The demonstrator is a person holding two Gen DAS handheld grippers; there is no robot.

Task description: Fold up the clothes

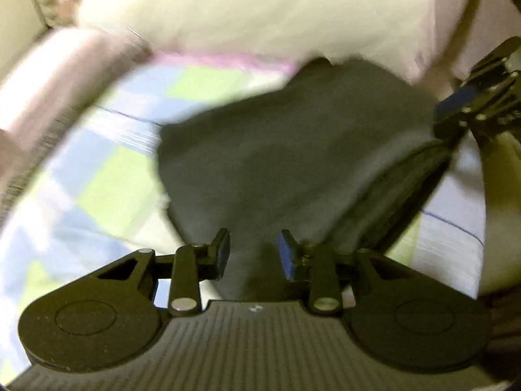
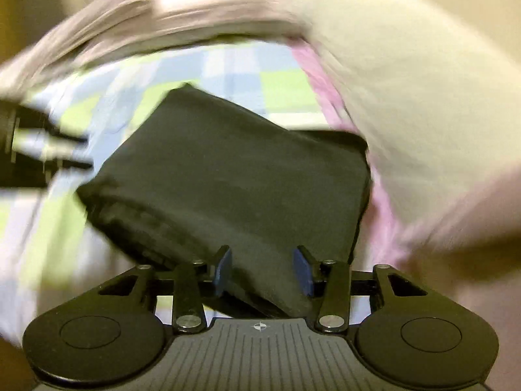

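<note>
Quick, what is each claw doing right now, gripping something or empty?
Left gripper: open, fingers apart above the dark folded garment, not clamped.
Right gripper: open, garment edge lying between its fingers, not pinched.

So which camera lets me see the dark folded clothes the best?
The right wrist view: the dark folded garment shows nearly whole there, with its corners and stacked folded edge. The left wrist view shows the garment too, but blurrier, its far end hidden under a white pillow.
</note>
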